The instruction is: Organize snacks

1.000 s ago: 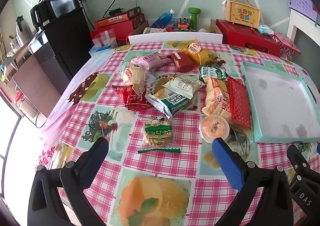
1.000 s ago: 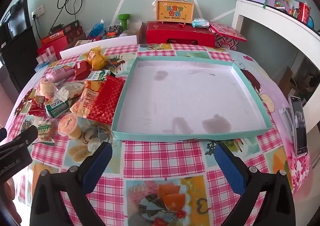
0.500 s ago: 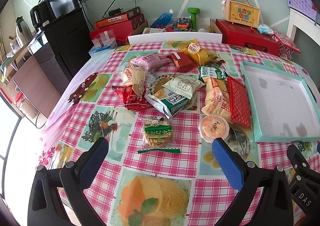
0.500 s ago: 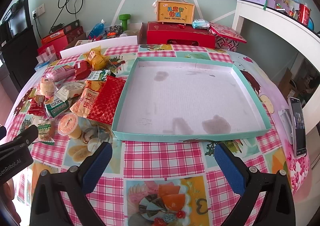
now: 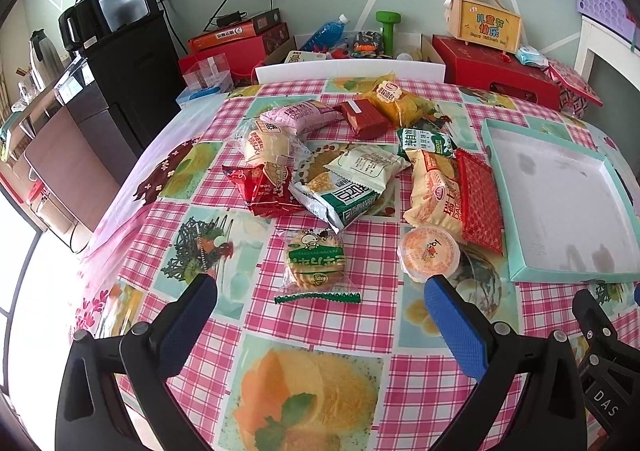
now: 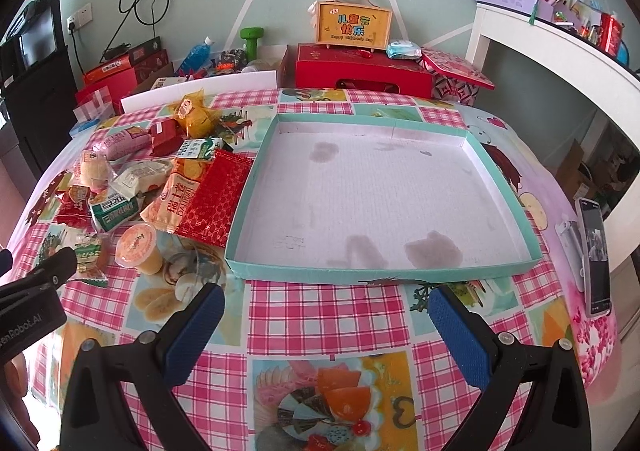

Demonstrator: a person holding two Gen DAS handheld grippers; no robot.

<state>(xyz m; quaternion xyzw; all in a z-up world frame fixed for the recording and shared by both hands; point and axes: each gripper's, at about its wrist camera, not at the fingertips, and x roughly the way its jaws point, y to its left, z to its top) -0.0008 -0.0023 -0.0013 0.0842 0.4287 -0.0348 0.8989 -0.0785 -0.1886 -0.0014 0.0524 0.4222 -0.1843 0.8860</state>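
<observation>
- Left wrist view: left gripper above the checked tabletop, fingers wide, holding nothing. Round cracker pack lies just ahead between them; orange jelly cup near the right finger. Snack pile further on; teal tray to the right.
- Right wrist view: right gripper fingers wide, empty, facing the teal tray. Snack pile left of the tray; red packet touches its left wall.

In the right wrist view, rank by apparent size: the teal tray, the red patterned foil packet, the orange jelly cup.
1. Shallow teal cardboard tray
2. Red patterned foil packet
3. Orange-lidded jelly cup, smallest though nearest the camera
</observation>
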